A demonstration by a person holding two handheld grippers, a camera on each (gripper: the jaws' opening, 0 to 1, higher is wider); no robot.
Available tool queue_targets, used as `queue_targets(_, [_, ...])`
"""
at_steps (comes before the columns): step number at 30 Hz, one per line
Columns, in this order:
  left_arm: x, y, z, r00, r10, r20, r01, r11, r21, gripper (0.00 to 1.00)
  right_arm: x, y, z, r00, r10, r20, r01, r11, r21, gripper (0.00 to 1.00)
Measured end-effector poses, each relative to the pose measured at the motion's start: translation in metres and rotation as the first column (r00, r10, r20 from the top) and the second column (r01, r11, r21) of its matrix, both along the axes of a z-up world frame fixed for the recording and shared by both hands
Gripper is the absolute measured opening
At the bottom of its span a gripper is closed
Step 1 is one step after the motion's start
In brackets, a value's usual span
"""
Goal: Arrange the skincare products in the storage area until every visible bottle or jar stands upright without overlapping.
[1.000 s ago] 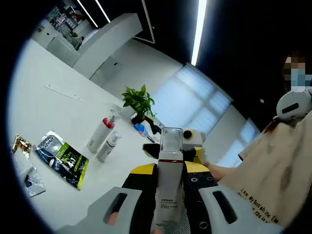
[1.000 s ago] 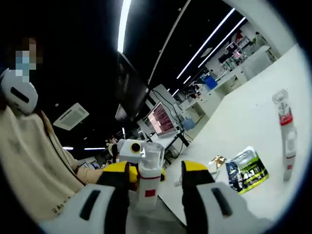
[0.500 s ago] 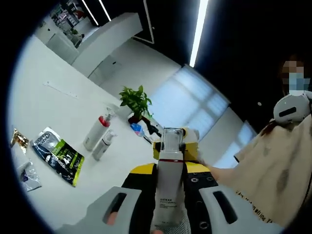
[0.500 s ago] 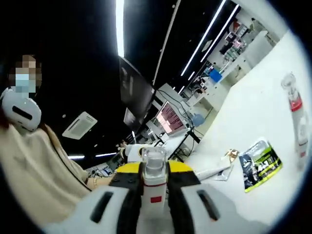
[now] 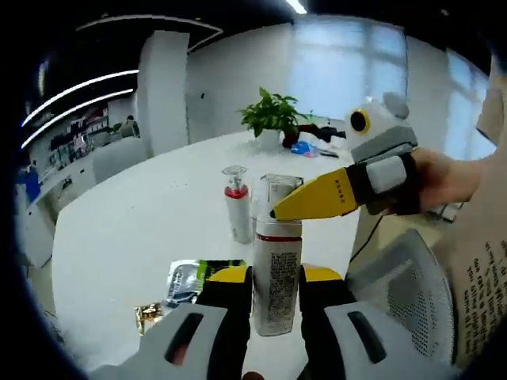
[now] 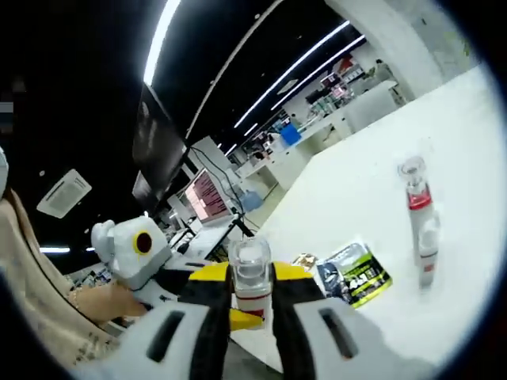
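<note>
We've got the white bottle [image 5: 276, 277] pinched by both left gripper [image 5: 275, 286] & right gripper [image 6: 250, 286] above the table [image 5: 142, 229]; w/ uneven release it could tip onto the red-collared bottle [image 5: 236, 207].

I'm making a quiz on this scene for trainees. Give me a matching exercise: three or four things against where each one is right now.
Things:
1. white bottle with a clear cap
2. red-collared bottle
3. green and black sachet
4. potted plant

Places:
A. lying flat on the white table
B. at the far edge of the table
C. standing upright on the table
D. between the jaws of both grippers

Pairs: 1-D, 2-C, 3-A, 4-B
</note>
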State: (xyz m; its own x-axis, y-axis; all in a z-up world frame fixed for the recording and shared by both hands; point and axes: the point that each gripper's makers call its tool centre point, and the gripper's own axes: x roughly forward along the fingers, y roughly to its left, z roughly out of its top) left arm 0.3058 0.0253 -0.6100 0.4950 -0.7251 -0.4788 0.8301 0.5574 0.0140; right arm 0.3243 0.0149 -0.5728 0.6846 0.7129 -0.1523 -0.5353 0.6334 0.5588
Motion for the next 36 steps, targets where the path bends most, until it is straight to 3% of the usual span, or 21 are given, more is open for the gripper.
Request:
queue_targets(4, [0.002,-0.002,0.003,0.998,0.024,0.058,-0.027,0.998,0.051,0.18,-0.001,0.000,0.009,0.998,-0.028,0.052,0.031,0.998,-0.056,0.18])
queue_targets(6, [-0.001,-0.003,0.005,0.999,0.029,0.020,-0.030,0.999,0.016,0.18,-0.002,0.000,0.014,0.996,-0.030,0.081,0.038,0.995,-0.091,0.18])
queue_targets(8, [-0.001,-0.002,0.009,0.999,0.037,-0.021,-0.039,0.997,-0.063,0.17,-0.004,0.003,0.020,0.993,-0.001,0.120,0.015,0.994,-0.113,0.18])
queue_targets(10, [-0.005,0.000,0.010,0.998,0.013,-0.058,-0.019,0.995,-0.098,0.17,-0.008,0.008,0.025,0.989,0.055,0.137,-0.043,0.995,-0.093,0.19])
queue_targets(13, [-0.012,-0.002,0.015,0.997,-0.054,-0.046,0.049,0.993,-0.106,0.17,-0.009,0.007,0.037,0.983,0.089,0.163,-0.087,0.996,-0.020,0.23])
queue_targets(17, [-0.031,-0.014,0.030,0.980,-0.166,-0.111,0.135,0.960,-0.246,0.17,-0.017,0.006,0.054,0.958,0.183,0.220,-0.185,0.983,-0.009,0.32])
queue_targets(22, [-0.043,-0.019,0.054,0.951,-0.271,-0.147,0.197,0.900,-0.389,0.17,-0.038,0.009,0.072,0.921,0.297,0.253,-0.310,0.951,0.013,0.30])
queue_targets(24, [-0.042,-0.017,0.059,0.950,-0.286,-0.126,0.216,0.892,-0.397,0.17,-0.042,0.009,0.072,0.910,0.321,0.262,-0.326,0.945,-0.025,0.30])
queue_targets(27, [-0.044,-0.018,0.063,0.938,-0.322,-0.130,0.244,0.878,-0.413,0.17,-0.046,0.009,0.074,0.902,0.338,0.270,-0.344,0.938,-0.025,0.31])
queue_targets(31, [-0.054,-0.025,0.071,0.906,-0.403,-0.129,0.308,0.837,-0.452,0.17,-0.051,0.012,0.078,0.887,0.363,0.284,-0.372,0.928,-0.023,0.30])
queue_targets(33, [-0.056,-0.028,0.073,0.898,-0.421,-0.127,0.322,0.827,-0.460,0.17,-0.056,0.016,0.080,0.867,0.396,0.302,-0.403,0.914,-0.039,0.31])
queue_targets(36, [-0.056,-0.032,0.072,0.889,-0.440,-0.128,0.339,0.819,-0.464,0.17,-0.058,0.018,0.074,0.862,0.414,0.292,-0.410,0.909,-0.077,0.26])
